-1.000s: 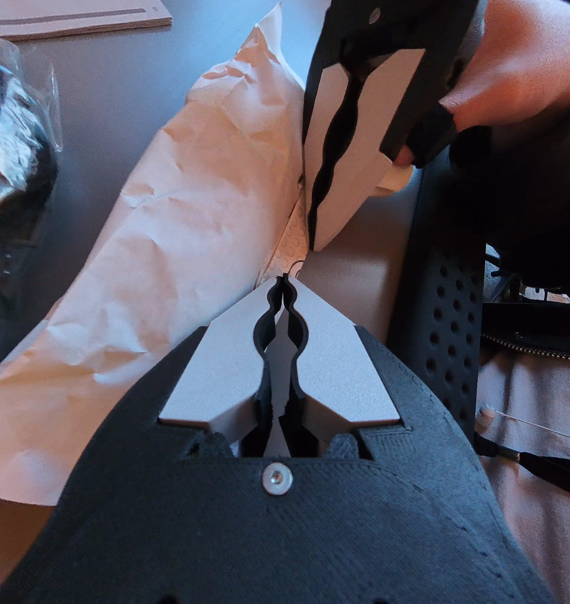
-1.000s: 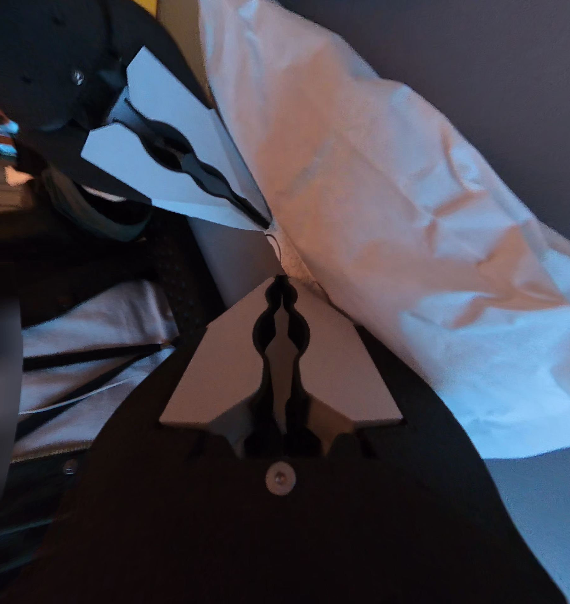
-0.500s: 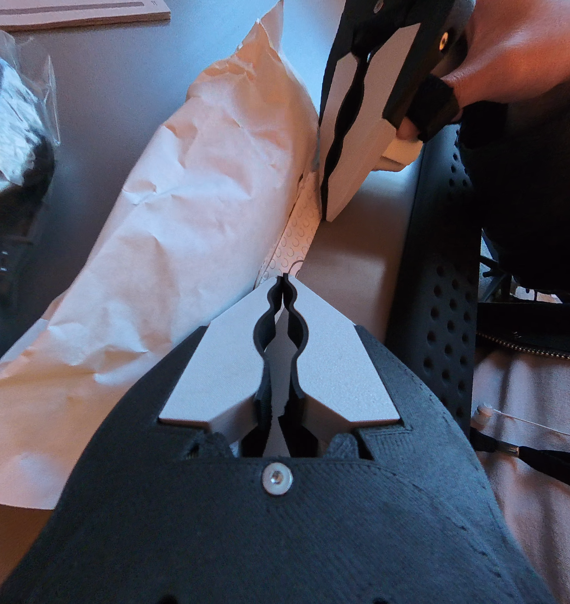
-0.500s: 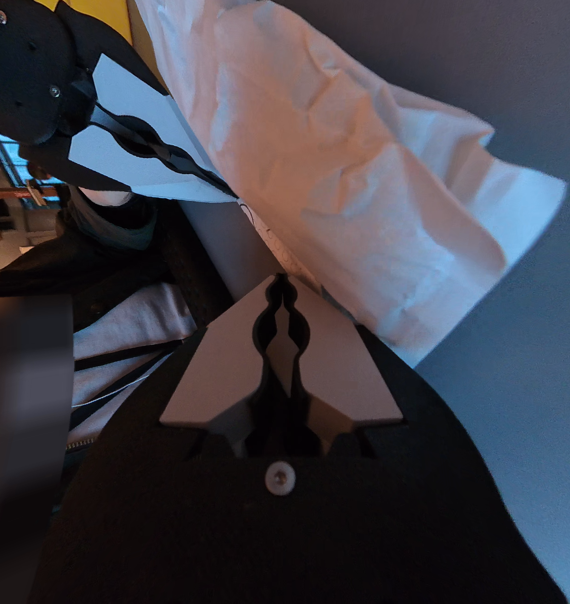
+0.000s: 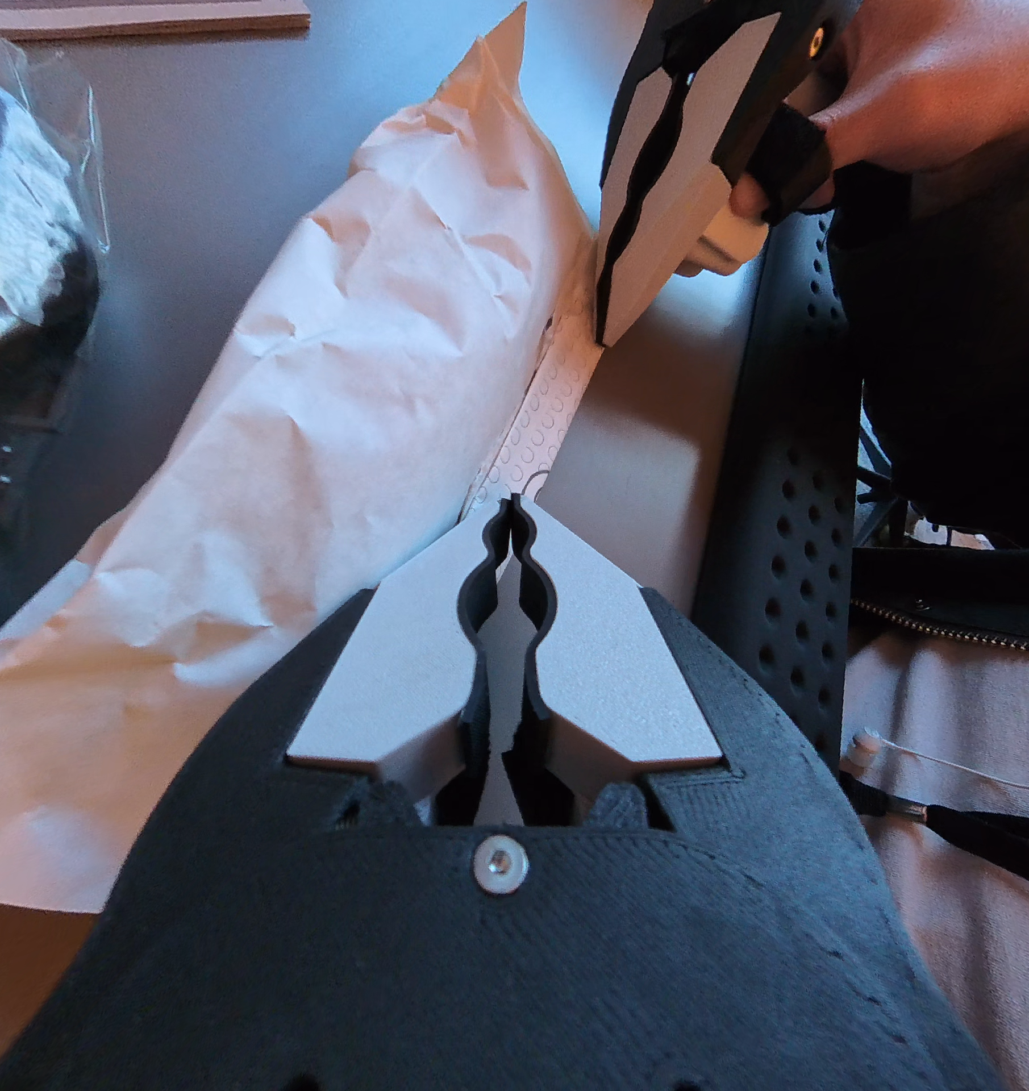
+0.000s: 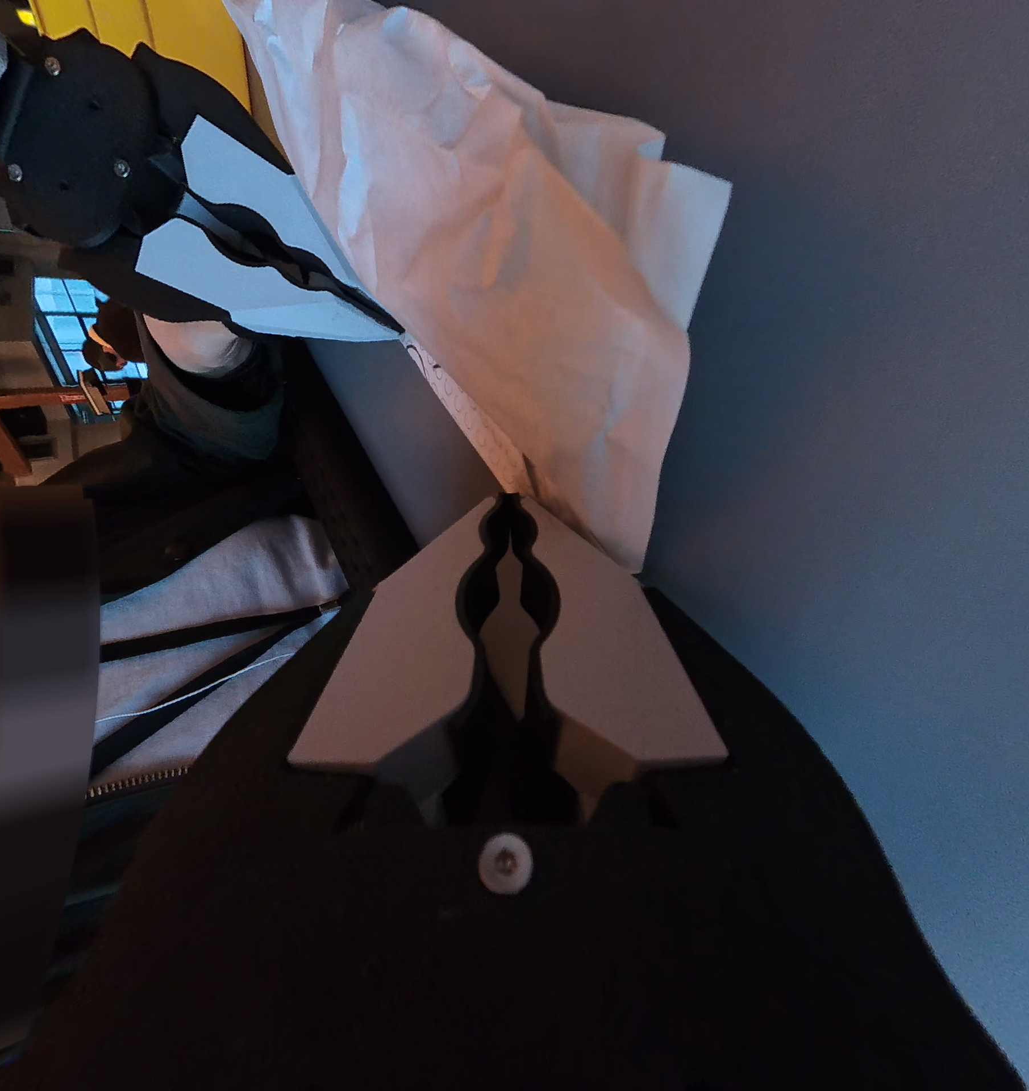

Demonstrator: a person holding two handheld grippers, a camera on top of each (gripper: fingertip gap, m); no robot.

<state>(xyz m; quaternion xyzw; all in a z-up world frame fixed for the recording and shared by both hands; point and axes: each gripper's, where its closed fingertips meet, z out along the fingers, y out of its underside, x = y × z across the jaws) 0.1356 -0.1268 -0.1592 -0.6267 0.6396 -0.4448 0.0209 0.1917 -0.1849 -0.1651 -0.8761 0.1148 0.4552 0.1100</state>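
Note:
A crumpled pale paper mailer (image 5: 323, 443) with a dotted bubble lining (image 5: 550, 413) lies on the grey table (image 5: 205, 177). My left gripper (image 5: 512, 502) is shut on the mailer's lining edge at its near end. My right gripper (image 5: 603, 339), held by a hand, is shut on the same edge farther along. In the right wrist view my right gripper (image 6: 509, 499) pinches the lining (image 6: 470, 413) of the mailer (image 6: 500, 265), and the left gripper (image 6: 397, 327) grips the edge at the upper left. The edge is stretched between the two.
A clear plastic bag (image 5: 16, 236) with dark contents lies at the left. Flat cardboard (image 5: 146, 18) sits at the top left. A dark perforated panel (image 5: 795, 531) runs along the table's right edge, with a person's zipped clothing (image 5: 943, 767) beyond. A yellow surface (image 6: 146, 35) shows behind. The left gripper's tips are roughly 9 cm from the right gripper's.
The right gripper has slid away from the left one along the mailer's edge, so more lining shows between them. In the right wrist view the mailer has swung upward.

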